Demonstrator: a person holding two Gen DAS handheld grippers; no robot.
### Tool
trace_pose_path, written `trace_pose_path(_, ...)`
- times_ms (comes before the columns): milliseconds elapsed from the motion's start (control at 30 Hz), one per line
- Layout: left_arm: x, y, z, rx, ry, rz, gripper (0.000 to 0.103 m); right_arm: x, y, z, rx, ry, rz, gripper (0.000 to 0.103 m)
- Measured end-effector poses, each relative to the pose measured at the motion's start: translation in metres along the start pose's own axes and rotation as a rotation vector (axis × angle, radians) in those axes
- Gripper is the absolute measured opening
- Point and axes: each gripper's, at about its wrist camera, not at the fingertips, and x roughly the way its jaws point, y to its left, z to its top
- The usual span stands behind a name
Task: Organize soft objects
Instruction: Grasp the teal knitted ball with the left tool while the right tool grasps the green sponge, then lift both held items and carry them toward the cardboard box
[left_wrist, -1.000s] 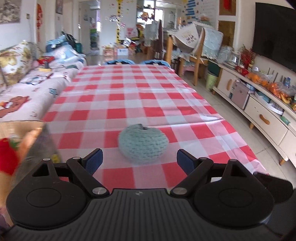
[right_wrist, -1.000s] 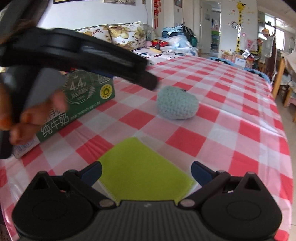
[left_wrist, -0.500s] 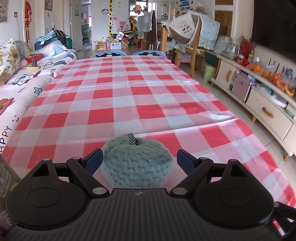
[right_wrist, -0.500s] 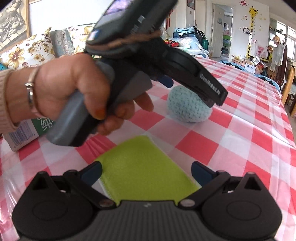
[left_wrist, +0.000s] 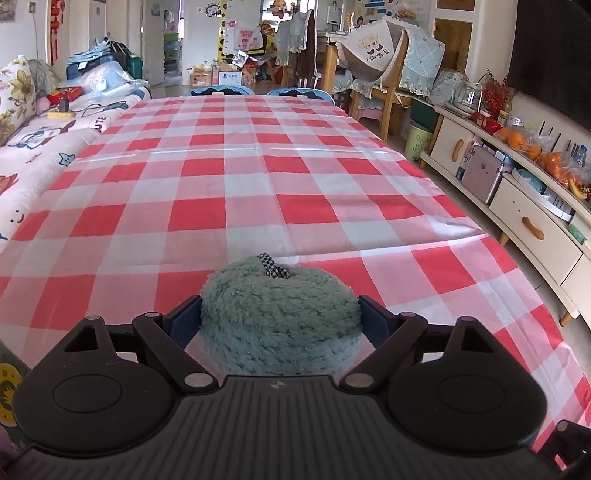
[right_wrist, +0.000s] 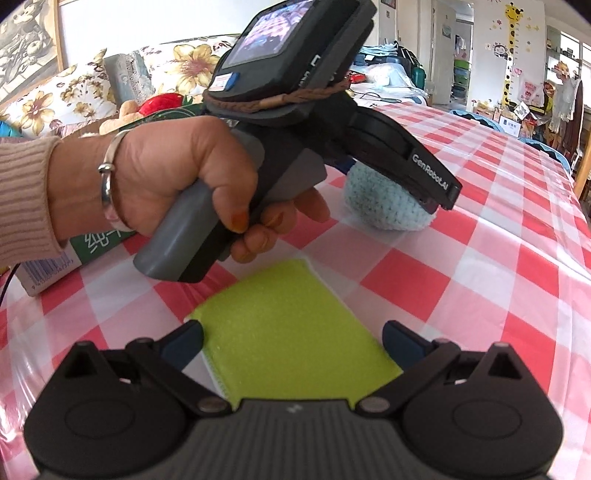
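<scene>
Resting on the red-and-white checked counter (left_wrist: 258, 177), a teal knitted soft toy (left_wrist: 280, 325) is seen between the blue pads of the left tongs (left_wrist: 279, 319). Both pads are pressed against the toy's sides, so the left tongs are clenched on it, while the toy's base is still in contact with the cloth. A small black-and-white checked tag (left_wrist: 272, 266) is seen on the top of the toy, on the side away from the camera.

In the right wrist view, the same toy (right_wrist: 384, 206) is shown as a pale blue knitted lump, partly covered by the black body of the left tongs (right_wrist: 424, 192). The grey handle is gripped by the person's left hand (right_wrist: 177, 177), on whose wrist a silver bangle (right_wrist: 107, 184) is worn below a ribbed pink sleeve (right_wrist: 22, 199).

The right tongs (right_wrist: 291, 341) are held spread, low over the counter, with a lime-green sponge cloth (right_wrist: 291, 325) lying flat between the two blue pads. The left pad is seen just at the cloth's edge and the right pad close beside the other edge; the cloth is not squeezed.

A green and white carton (right_wrist: 55, 258) is seen at the left edge of the counter, behind the hand. A sofa with floral cushions (right_wrist: 74, 88) is visible beyond it.
</scene>
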Motion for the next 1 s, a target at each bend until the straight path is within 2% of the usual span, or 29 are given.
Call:
trace_pose_path(233,-0.002,-0.004,-0.004,0.022,-0.004,0.005,0.103,0.003,-0.002,0.002,0.039,0.021,0.011,0.103)
trace_pose_path(300,-0.003,-0.005,-0.006,0.024,-0.005,0.002,0.096,0.004,-0.001,0.003,0.035,0.033,0.014,0.103)
trace_pose_path(433,-0.008,-0.008,-0.009,0.040,-0.010,0.014,0.091,0.004,0.004,0.003,-0.002,0.064,0.014,0.103)
trace_pose_path(500,-0.012,-0.007,-0.011,0.046,-0.009,0.020,0.090,0.004,0.009,0.000,-0.044,0.084,0.011,0.101)
trace_pose_path(633,-0.019,-0.001,-0.017,0.029,-0.005,0.038,0.089,-0.001,0.008,0.002,-0.047,0.092,0.009,0.087)
trace_pose_path(1000,-0.046,0.015,-0.038,-0.037,-0.001,0.093,0.088,-0.010,0.012,-0.002,-0.020,0.109,-0.015,0.079)
